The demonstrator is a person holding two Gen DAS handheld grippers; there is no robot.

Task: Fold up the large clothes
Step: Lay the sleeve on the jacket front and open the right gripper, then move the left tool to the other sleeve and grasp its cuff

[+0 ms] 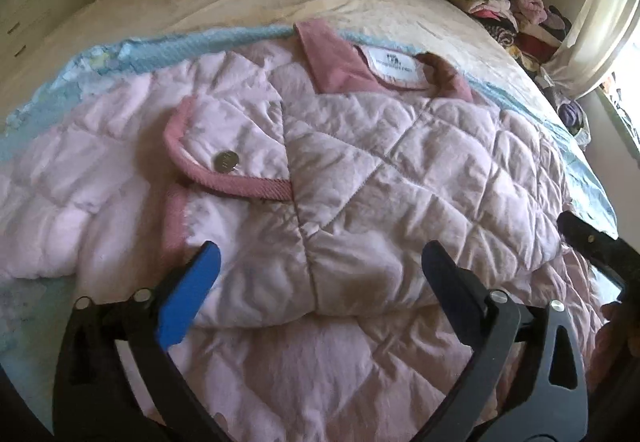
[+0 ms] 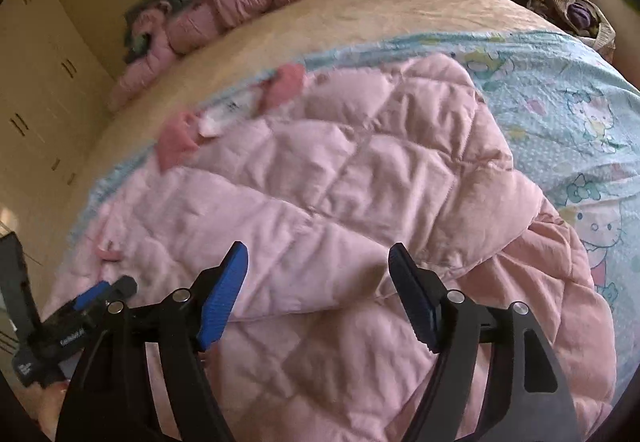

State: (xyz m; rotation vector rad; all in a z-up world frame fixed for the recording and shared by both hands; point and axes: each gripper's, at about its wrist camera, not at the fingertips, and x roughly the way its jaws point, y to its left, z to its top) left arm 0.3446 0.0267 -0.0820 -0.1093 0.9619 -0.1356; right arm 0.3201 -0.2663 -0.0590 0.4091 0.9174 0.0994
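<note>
On the bed (image 1: 248, 1) lies the pink quilted jacket (image 1: 360, 169), sleeves folded in across its front; left gripper (image 1: 320, 266) and right gripper (image 2: 318, 266) hover above with jaws wide, holding nothing; folding the body lengthwise probably remains.

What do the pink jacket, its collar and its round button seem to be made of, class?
Jacket: looks like thin, faintly shiny padded fabric, perhaps nylon or polyester; stitched diamond quilting puffs up.
Collar: darker pink, matte, possibly corduroy; the matching pocket trim shows fine ribs.
Button: probably metal; silvery and reflective, though coated plastic is possible.
</note>
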